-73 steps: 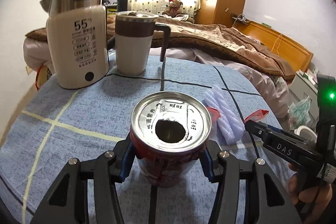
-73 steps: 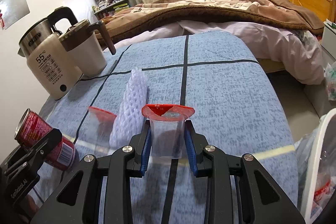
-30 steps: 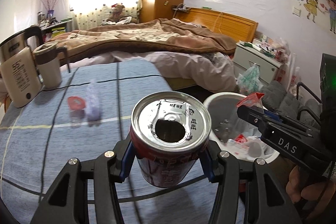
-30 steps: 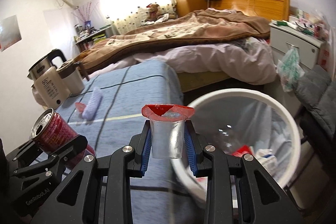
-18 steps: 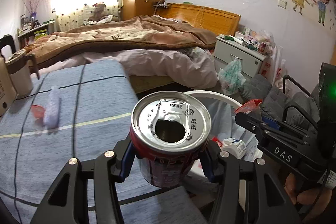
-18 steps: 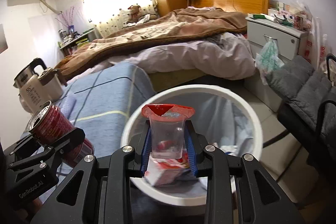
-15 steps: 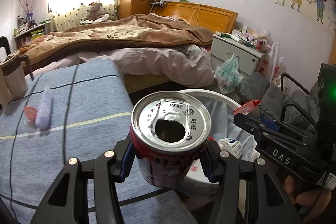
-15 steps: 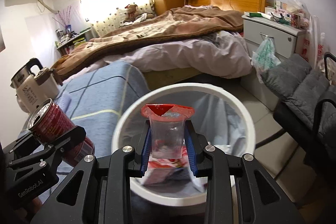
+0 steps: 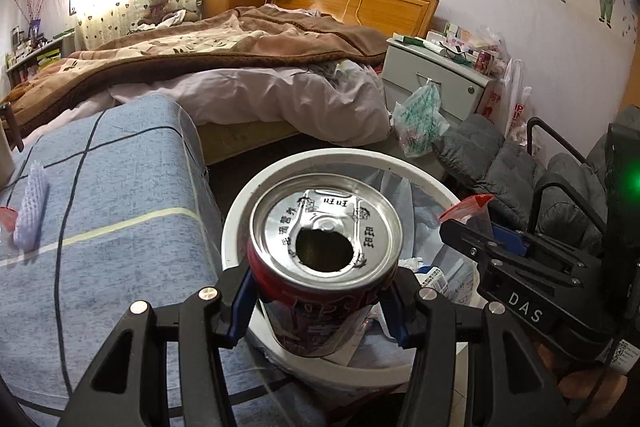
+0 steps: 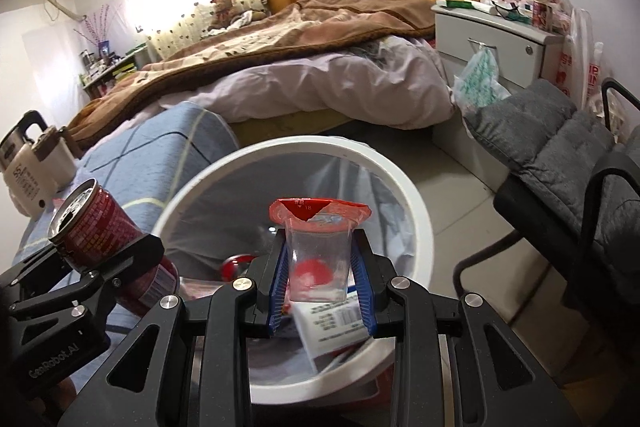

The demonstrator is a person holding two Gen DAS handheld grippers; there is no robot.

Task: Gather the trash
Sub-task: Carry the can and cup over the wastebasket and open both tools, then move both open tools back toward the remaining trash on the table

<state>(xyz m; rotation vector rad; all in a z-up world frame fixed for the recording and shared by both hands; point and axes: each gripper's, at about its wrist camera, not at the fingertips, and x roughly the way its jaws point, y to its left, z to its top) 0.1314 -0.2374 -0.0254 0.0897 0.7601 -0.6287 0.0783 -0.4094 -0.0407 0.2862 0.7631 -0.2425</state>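
Observation:
My left gripper [image 9: 322, 301] is shut on an opened red drink can [image 9: 324, 267], upright, held over the near left part of the white trash bin [image 9: 240, 215]. My right gripper [image 10: 320, 277] is shut on a clear plastic cup with a torn red foil lid [image 10: 318, 251], held above the bin [image 10: 416, 215], which is lined with a clear bag and holds several pieces of rubbish. In the right wrist view the can [image 10: 104, 227] shows at the left in the left gripper [image 10: 120, 259]. A purple foam net [image 9: 32, 195] and a red-lidded cup [image 9: 6, 217] lie on the blue tablecloth.
The table with the blue cloth [image 9: 120, 211] stands left of the bin. A kettle [image 10: 28, 167] and a mug stand at its far end. A bed [image 10: 300, 55] lies behind, a grey nightstand [image 10: 492, 39] and a grey padded chair [image 10: 560, 155] to the right.
Both grippers have swung right from over the table to above the bin and dipped lower. The can and the cup stay gripped as before.

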